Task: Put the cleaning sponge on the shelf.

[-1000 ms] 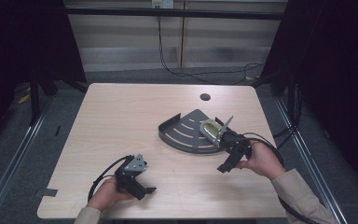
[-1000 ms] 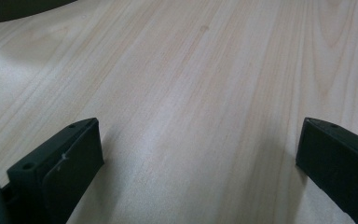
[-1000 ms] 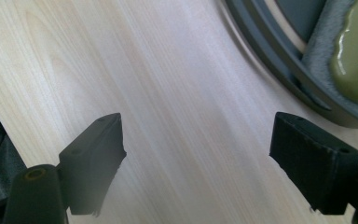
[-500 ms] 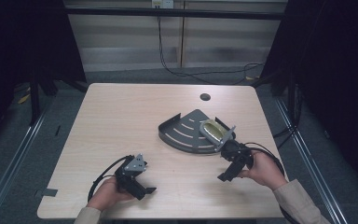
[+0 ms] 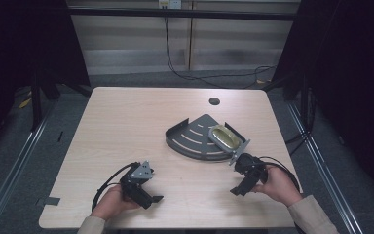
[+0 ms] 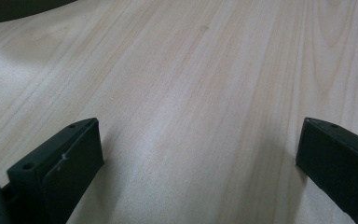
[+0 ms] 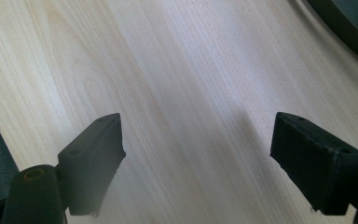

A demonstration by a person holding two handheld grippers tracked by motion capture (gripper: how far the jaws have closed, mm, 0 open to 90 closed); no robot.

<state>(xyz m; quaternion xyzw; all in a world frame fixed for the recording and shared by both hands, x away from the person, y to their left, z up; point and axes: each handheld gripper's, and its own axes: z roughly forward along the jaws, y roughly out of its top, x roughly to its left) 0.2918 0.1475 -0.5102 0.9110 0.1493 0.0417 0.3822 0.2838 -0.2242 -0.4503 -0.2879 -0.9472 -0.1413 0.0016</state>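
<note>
My right gripper [image 5: 239, 187] rests low near the surface's [image 5: 126, 122] front right corner, fingers spread over bare wood, just off the dark fan-shaped rack [image 5: 195, 141] (a yellowish oval soap bar [image 5: 224, 138] lies in it). My left gripper [image 5: 151, 199] sits by the front edge, fingers spread too.

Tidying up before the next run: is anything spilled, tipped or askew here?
Nothing stands out. The yellowish oval piece lies inside the dark quarter-round tray, which sits flat on the table. No spill shows.

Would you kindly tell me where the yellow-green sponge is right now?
In the high view, the sponge lies in the dark quarter-round rack, at its right end, just beyond the right tongs.
</note>
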